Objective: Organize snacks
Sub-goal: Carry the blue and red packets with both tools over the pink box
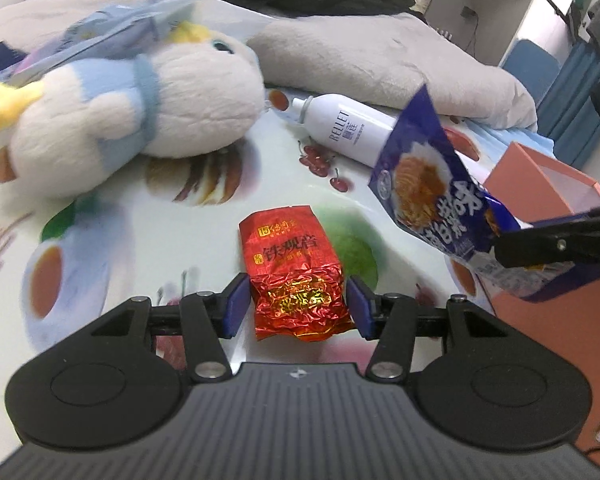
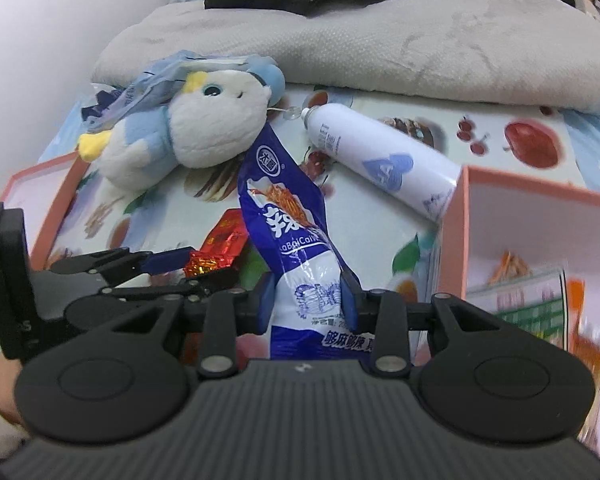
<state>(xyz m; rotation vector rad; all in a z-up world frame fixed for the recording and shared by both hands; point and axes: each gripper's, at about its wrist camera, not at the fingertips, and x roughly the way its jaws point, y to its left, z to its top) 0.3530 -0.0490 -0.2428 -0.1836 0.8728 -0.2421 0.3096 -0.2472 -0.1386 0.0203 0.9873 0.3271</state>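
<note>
A red foil tea packet (image 1: pixel 292 276) lies on the fruit-print cloth between the blue pads of my left gripper (image 1: pixel 298 306); the jaws stand on either side of it, close to touching, still open. The packet also shows in the right wrist view (image 2: pixel 216 250), with the left gripper (image 2: pixel 180 270) around it. My right gripper (image 2: pixel 309 300) is shut on a blue snack bag (image 2: pixel 290 216) and holds it upright above the cloth. In the left wrist view the bag (image 1: pixel 432 184) hangs at the right, over a pink box (image 1: pixel 548 184).
A pink box (image 2: pixel 540 216) at the right holds a green-orange snack pack (image 2: pixel 536 300). A second pink box or lid (image 2: pixel 40 196) is at the left. A white plush toy (image 1: pixel 140 112), a white spray can (image 1: pixel 348 124) and a grey blanket (image 1: pixel 380 56) lie beyond.
</note>
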